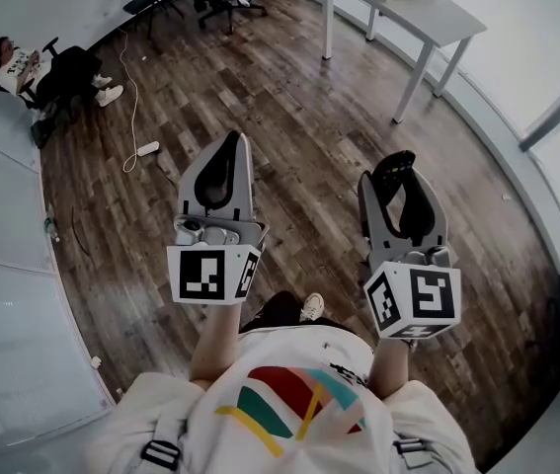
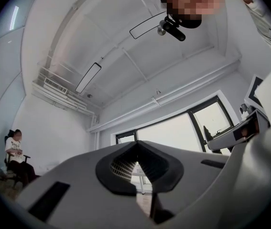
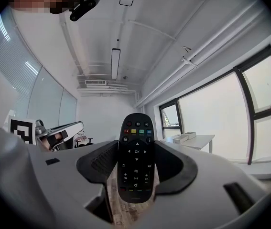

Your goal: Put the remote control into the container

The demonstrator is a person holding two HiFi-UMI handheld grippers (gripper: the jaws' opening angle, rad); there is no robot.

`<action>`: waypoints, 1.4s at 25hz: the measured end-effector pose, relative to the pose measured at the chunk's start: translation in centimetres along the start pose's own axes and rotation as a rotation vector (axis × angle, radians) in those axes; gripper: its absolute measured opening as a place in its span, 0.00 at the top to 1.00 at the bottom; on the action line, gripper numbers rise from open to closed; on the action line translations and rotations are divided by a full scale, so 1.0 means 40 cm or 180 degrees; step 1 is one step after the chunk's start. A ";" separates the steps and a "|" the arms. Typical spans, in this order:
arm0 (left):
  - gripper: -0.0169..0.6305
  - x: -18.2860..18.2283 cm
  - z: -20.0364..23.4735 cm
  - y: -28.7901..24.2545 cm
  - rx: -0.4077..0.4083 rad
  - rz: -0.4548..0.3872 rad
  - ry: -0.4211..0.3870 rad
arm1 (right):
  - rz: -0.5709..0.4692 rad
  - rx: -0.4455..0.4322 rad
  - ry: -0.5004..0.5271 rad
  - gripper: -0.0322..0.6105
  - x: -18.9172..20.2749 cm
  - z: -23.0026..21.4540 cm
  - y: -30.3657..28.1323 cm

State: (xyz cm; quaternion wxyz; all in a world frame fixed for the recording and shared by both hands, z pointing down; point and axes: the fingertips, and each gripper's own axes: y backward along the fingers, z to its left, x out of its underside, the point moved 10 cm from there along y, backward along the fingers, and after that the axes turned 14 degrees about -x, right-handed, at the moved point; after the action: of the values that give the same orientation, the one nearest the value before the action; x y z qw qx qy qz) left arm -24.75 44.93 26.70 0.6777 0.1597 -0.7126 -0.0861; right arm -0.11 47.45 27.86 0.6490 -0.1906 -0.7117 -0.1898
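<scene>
Black plastic and slim, the rectangular remote control [image 3: 136,144] stands upright between the dark ribbed pads [image 3: 99,166] of the grey right gripper [image 3: 136,168]. The jaws are clamped on its lower half, and its button face is turned toward that gripper's camera. The matching grey left gripper [image 2: 136,149] holds nothing, its jaws pressed together at the tips. Both grippers are raised side by side, apart from each other, above a dark wood plank floor [image 1: 299,117]. A white rectangular table [image 1: 442,16] stands well away, and a seated person [image 1: 18,67] is by the far wall.
</scene>
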 end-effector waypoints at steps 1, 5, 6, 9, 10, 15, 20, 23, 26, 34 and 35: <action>0.96 0.006 -0.004 -0.007 -0.0007 0.0006 0.0008 | 0.0001 0.0015 -0.0014 0.57 0.003 -0.012 0.002; 0.96 0.018 -0.020 -0.043 -0.0023 -0.0026 0.0019 | -0.0006 0.0072 -0.0029 0.57 0.002 -0.056 0.010; 0.96 0.018 -0.024 -0.054 -0.0023 -0.0045 0.0026 | -0.0013 0.0086 -0.0019 0.57 -0.001 -0.066 0.012; 0.96 0.028 -0.034 -0.093 0.0004 -0.0080 0.0071 | -0.0009 0.0161 -0.0014 0.57 -0.001 -0.097 0.008; 0.96 0.035 -0.038 -0.109 0.0020 -0.0081 0.0087 | 0.0006 0.0190 -0.0018 0.57 0.001 -0.109 0.000; 0.96 0.093 -0.067 -0.206 0.0130 -0.0114 0.0137 | -0.0003 0.0228 0.0024 0.57 0.017 -0.177 -0.069; 0.96 0.148 -0.067 -0.367 0.0136 -0.0144 0.0197 | 0.0045 0.0222 0.0077 0.57 0.004 -0.263 -0.209; 0.96 0.178 -0.043 -0.491 0.0113 -0.0129 0.0263 | 0.0105 0.0220 0.0105 0.57 -0.022 -0.317 -0.322; 0.96 0.212 -0.011 -0.593 0.0100 -0.0121 0.0314 | 0.0161 0.0241 0.0140 0.57 -0.039 -0.357 -0.427; 0.96 0.293 0.081 -0.835 0.0045 -0.0162 0.0378 | 0.0219 0.0179 0.0238 0.58 -0.069 -0.435 -0.708; 0.96 0.300 0.093 -0.854 0.0046 -0.0157 0.0383 | 0.0220 0.0178 0.0237 0.58 -0.070 -0.438 -0.732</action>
State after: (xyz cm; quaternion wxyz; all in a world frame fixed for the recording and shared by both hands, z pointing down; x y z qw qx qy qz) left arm -25.00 8.56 26.12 0.7158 0.1870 -0.6670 -0.0878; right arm -0.10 13.27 25.89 0.6863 -0.1896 -0.6850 -0.1543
